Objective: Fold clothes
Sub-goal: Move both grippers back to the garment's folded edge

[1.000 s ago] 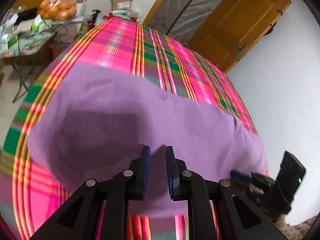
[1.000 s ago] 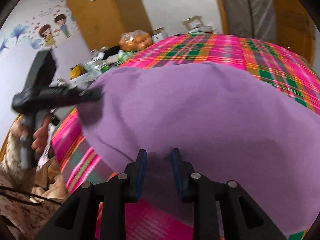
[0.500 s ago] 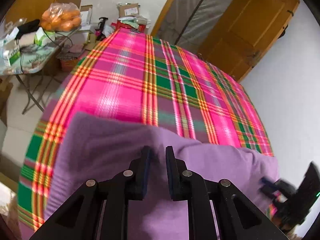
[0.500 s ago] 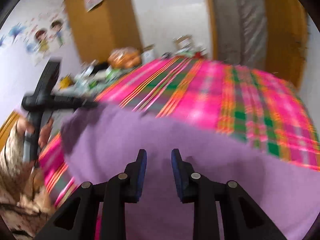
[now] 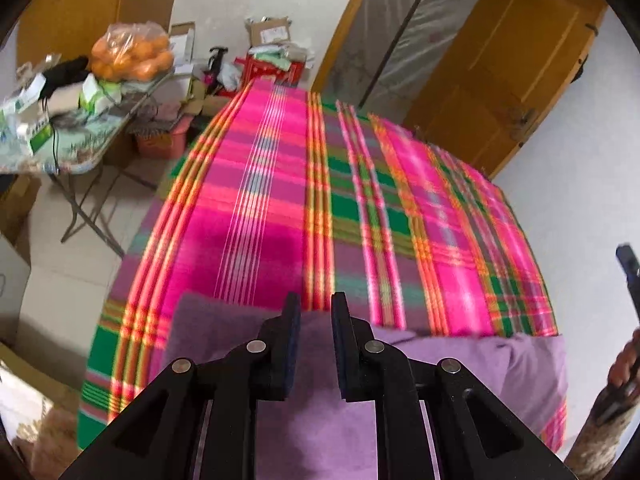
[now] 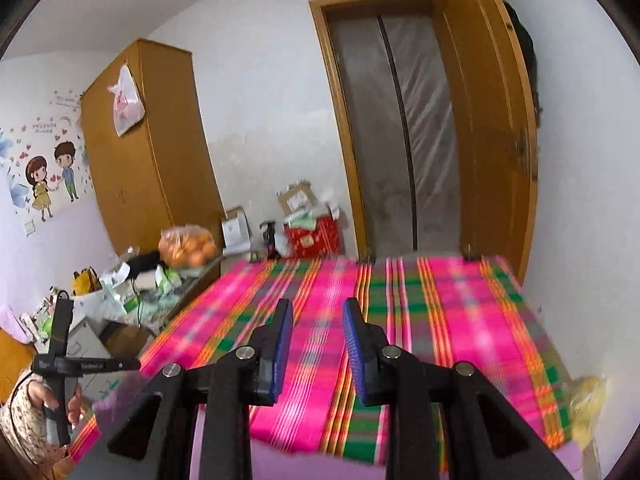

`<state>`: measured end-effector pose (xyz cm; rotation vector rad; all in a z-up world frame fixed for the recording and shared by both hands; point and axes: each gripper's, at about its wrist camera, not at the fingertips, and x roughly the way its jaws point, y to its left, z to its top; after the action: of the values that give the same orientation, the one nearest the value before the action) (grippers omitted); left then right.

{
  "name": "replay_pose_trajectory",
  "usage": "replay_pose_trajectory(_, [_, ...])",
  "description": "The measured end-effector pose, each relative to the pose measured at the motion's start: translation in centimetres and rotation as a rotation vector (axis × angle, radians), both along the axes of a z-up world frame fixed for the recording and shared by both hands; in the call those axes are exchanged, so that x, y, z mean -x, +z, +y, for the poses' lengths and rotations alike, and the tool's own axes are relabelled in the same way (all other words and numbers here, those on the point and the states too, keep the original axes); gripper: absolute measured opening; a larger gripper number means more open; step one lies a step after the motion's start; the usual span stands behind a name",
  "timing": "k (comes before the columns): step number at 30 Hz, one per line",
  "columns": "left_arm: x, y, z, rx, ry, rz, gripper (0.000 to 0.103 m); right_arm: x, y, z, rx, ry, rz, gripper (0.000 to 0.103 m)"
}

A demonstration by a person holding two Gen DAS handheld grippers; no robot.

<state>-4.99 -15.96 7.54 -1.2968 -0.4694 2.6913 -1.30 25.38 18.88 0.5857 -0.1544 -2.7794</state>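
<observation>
The purple garment [image 5: 460, 364] lies bunched at the near edge of the plaid bedspread [image 5: 280, 208], with no neat fold yet showing, so most work seems left, while the left gripper [image 5: 316, 340] and right gripper [image 6: 316, 344] hover spread, pinching nothing.

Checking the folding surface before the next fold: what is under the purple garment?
The purple garment lies on the pink and green plaid blanket, which shows beyond its far edge and at both sides. Whatever is directly beneath the cloth is covered and cannot be seen.
</observation>
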Motion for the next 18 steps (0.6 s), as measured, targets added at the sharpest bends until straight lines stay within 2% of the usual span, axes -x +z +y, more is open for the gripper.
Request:
replay_pose_trajectory(3, [0.0, 1.5, 0.5, 0.020, -0.017, 0.031, 0.016, 0.8, 1.1, 0.1, -0.012, -0.028, 0.035, 0.028])
replay_pose_trajectory(5, [0.1, 1.2, 0.9, 0.014, -0.034, 0.027, 0.016, 1.7, -0.1, -0.1, -0.033, 0.006, -0.023, 0.028])
replay_pose_trajectory(10, [1.3, -1.9, 2.0, 0.023, -0.053, -0.045, 0.016, 3.0, -5.7, -2.0, -0.105, 0.109, -0.180, 0.028])
replay_pose_trajectory(18, [2.7, -4.8, 1.9, 0.029, -0.048, -0.112, 0.016, 5.4, -14.0, -6.0, -0.109, 0.390, -0.487, 0.028])
